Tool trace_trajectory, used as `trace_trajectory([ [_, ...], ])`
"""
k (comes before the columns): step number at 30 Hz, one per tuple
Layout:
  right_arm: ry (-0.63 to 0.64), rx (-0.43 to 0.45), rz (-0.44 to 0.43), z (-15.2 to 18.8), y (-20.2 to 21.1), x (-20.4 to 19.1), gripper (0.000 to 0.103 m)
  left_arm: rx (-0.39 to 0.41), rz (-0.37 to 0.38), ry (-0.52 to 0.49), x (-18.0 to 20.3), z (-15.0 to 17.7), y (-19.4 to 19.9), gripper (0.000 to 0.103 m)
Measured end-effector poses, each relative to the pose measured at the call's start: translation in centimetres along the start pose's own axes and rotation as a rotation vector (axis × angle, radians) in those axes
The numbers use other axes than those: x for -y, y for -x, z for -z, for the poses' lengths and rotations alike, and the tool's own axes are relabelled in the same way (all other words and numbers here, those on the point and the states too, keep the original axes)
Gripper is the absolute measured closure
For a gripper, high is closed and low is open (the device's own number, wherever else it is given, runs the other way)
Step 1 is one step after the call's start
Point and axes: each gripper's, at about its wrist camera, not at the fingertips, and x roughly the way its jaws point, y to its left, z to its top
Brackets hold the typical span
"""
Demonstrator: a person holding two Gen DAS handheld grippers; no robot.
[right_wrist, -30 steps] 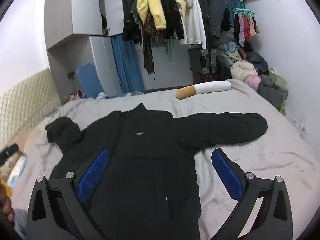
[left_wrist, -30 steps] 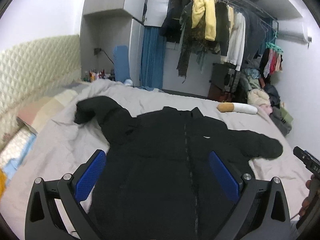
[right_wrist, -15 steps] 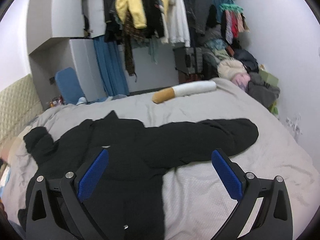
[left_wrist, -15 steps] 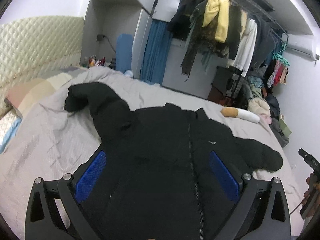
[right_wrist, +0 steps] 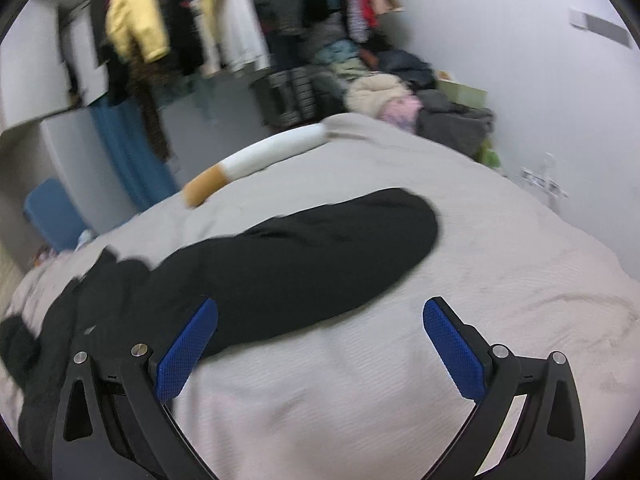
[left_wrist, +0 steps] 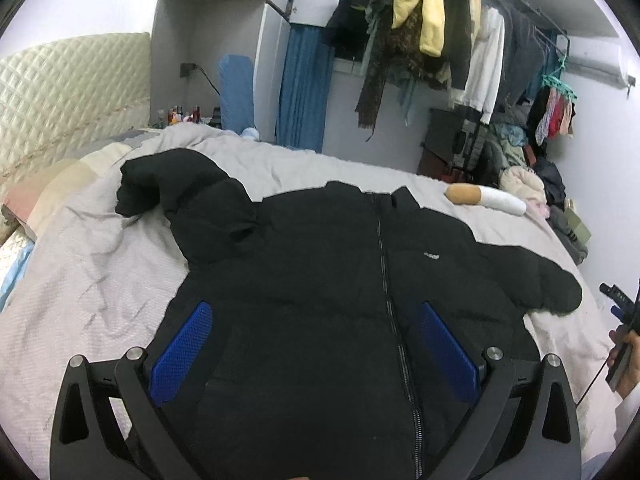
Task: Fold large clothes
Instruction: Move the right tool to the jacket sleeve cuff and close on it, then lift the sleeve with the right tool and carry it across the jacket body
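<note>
Black and puffy, a large jacket [left_wrist: 320, 280] is lying front-up and spread flat on a bed covered by a pale grey sheet [left_wrist: 100, 280], its zipper closed and running up the middle. Its one sleeve [right_wrist: 320, 256] is stretching out sideways across the sheet, while the other sleeve [left_wrist: 176, 184] is bending up toward a quilted cream headboard [left_wrist: 68, 92]. The left gripper [left_wrist: 316, 348] is hovering over the jacket's lower half with its blue-padded jaws spread wide, gripping nothing. The right gripper [right_wrist: 320, 344] is hanging just beside the outstretched sleeve, jaws likewise parted and empty. A cigarette-shaped pillow [right_wrist: 256, 164] is resting near the bed's far edge. Clothes are hanging from a rail [left_wrist: 440, 32] against the far wall.
</note>
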Motion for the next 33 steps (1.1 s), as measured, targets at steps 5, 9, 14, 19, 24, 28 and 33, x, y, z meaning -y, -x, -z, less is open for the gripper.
trace_trajectory([
  [5, -0.167, -0.008, -0.008, -1.0, -3.8, 7.0, 0.000, -0.043, -0.001, 0.011, 0.6, 0.5, -1.9, 0.000],
  [9, -0.348, -0.058, -0.079, -0.8, -8.4, 11.9, 0.000, -0.068, 0.003, 0.044, 0.7, 0.5, -3.2, 0.000],
  [14, -0.471, -0.052, -0.168, -0.9, -13.0, 13.7, 0.006, -0.057, -0.020, 0.043, 1.4, 0.5, -4.6, 0.000],
  [19, -0.544, -0.036, -0.193, -1.1, -17.3, 14.6, 0.014, -0.060, -0.038, 0.044, 1.9, 0.6, -6.0, 0.000],
  [24, -0.543, 0.011, -0.182, -1.9, -19.2, 14.1, 0.032, -0.063, -0.070, 0.032, 1.9, 0.7, -7.8, 0.000],
  [28, -0.542, 0.014, -0.177, -2.5, -20.2, 13.9, 0.071, -0.088, -0.093, 0.026, 1.4, 1.1, -9.2, 0.000],
  [33, -0.477, 0.033, -0.230, -3.4, -19.6, 12.7, 0.092, -0.110, -0.088, 0.019, 1.0, 1.7, -9.6, 0.000],
])
